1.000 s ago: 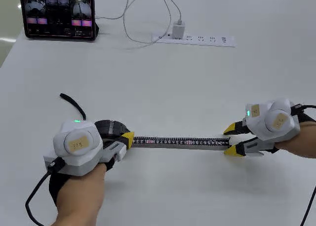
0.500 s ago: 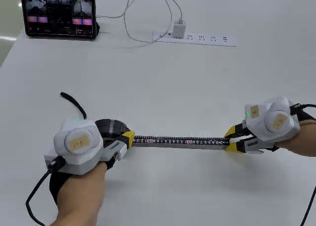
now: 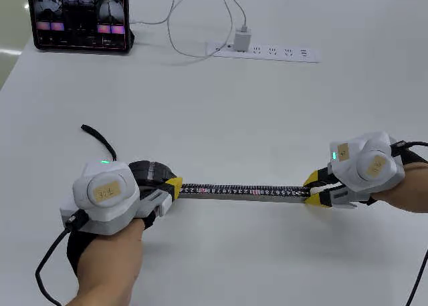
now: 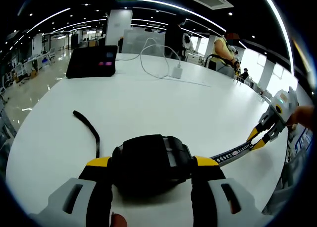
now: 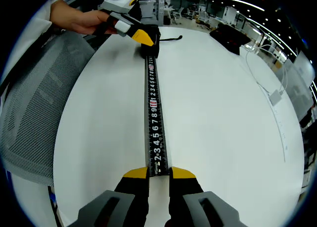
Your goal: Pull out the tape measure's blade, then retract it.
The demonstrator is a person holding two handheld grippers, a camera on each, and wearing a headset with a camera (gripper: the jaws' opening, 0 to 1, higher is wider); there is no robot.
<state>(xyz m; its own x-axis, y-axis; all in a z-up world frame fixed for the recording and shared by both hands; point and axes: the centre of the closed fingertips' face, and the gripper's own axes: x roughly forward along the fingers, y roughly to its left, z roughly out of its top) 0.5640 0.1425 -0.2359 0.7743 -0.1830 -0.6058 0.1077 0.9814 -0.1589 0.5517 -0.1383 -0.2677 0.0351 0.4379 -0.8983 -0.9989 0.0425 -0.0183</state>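
Head view: tape measure case (image 3: 152, 175) clamped between the left gripper (image 4: 152, 163) fingers; blade (image 3: 244, 191) drawn out along the white table (image 3: 221, 119), its end pinched by the narrowed right gripper (image 3: 312, 190) fingers. Black strap (image 3: 100, 142) just beyond the left fingers. Tablet (image 3: 78, 17) and power strip (image 3: 267, 53) with white cable (image 3: 194, 25) well beyond both.

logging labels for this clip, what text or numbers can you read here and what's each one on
"2 3 4 5 6 7 8 9": white digits on the black blade, in the right gripper view.
"10": in red, next along the blade; the digits beyond it are too small to read.
Tan stickers on the left gripper and right gripper: the handwriting is too blurred to read.
Tablet screen: nothing legible.
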